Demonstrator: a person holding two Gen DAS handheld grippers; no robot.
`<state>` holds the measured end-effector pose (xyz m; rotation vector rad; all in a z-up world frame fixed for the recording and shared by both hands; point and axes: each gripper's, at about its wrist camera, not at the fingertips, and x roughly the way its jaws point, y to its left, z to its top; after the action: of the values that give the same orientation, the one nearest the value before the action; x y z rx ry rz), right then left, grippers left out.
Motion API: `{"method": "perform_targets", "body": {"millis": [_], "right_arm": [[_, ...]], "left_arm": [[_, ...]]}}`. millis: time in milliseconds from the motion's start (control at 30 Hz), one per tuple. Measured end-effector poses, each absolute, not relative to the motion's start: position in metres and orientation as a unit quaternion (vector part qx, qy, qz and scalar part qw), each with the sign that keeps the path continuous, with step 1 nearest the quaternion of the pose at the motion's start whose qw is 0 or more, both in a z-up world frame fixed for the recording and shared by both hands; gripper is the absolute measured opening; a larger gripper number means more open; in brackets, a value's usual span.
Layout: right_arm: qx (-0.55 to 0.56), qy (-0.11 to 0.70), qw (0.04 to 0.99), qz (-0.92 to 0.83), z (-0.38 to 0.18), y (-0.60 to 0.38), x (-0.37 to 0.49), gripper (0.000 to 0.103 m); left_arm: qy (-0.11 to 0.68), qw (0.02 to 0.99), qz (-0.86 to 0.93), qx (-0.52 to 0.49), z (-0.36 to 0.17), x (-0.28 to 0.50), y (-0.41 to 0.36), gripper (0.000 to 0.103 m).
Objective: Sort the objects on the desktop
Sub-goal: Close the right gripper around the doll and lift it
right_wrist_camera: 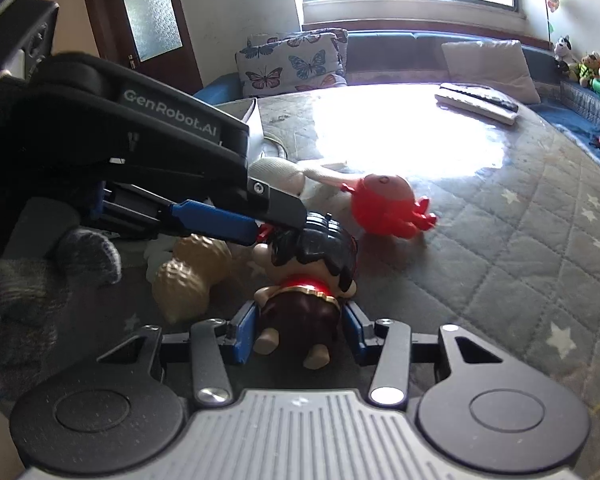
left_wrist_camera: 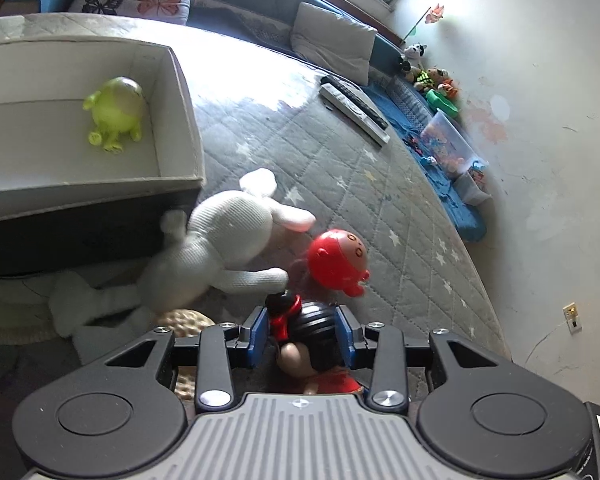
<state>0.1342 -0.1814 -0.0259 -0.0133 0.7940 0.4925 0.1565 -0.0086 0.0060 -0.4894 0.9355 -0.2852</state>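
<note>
A doll with black hair and a dark red body (right_wrist_camera: 304, 292) lies on the grey quilted mat. My left gripper (left_wrist_camera: 302, 318) is shut on its black-haired head (left_wrist_camera: 314, 322); it also shows from the side in the right wrist view (right_wrist_camera: 276, 226). My right gripper (right_wrist_camera: 300, 320) is shut on the doll's body. A red octopus toy (left_wrist_camera: 338, 266) (right_wrist_camera: 384, 204) lies just beyond. A white plush rabbit (left_wrist_camera: 224, 240) lies beside the grey storage box (left_wrist_camera: 180, 80), which holds a green monster toy (left_wrist_camera: 114, 114).
A tan knobbly toy (right_wrist_camera: 192, 276) lies left of the doll. Two remote controls (left_wrist_camera: 354, 106) lie farther off on the mat (left_wrist_camera: 340, 184). Pillows, stuffed toys and a plastic bin of small toys (left_wrist_camera: 450, 146) line the far edge by the wall.
</note>
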Motion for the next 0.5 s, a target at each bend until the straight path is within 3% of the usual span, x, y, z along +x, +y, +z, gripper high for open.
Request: {"method": "perform_targets", "body": {"millis": [200,500], "right_arm": [[0.003,0.388,0.891,0.234,-0.027,-0.196,0.125,0.042],[0.007,0.384,0.895,0.227,-0.028,-0.197,0.127,0.045]], "left_arm": [[0.447,0.849,-0.148,-0.240,0.005,0.157,-0.014,0.042],[0.439,0.837,-0.152,-0.290,-0.008,0.160,-0.013,0.045]]}}
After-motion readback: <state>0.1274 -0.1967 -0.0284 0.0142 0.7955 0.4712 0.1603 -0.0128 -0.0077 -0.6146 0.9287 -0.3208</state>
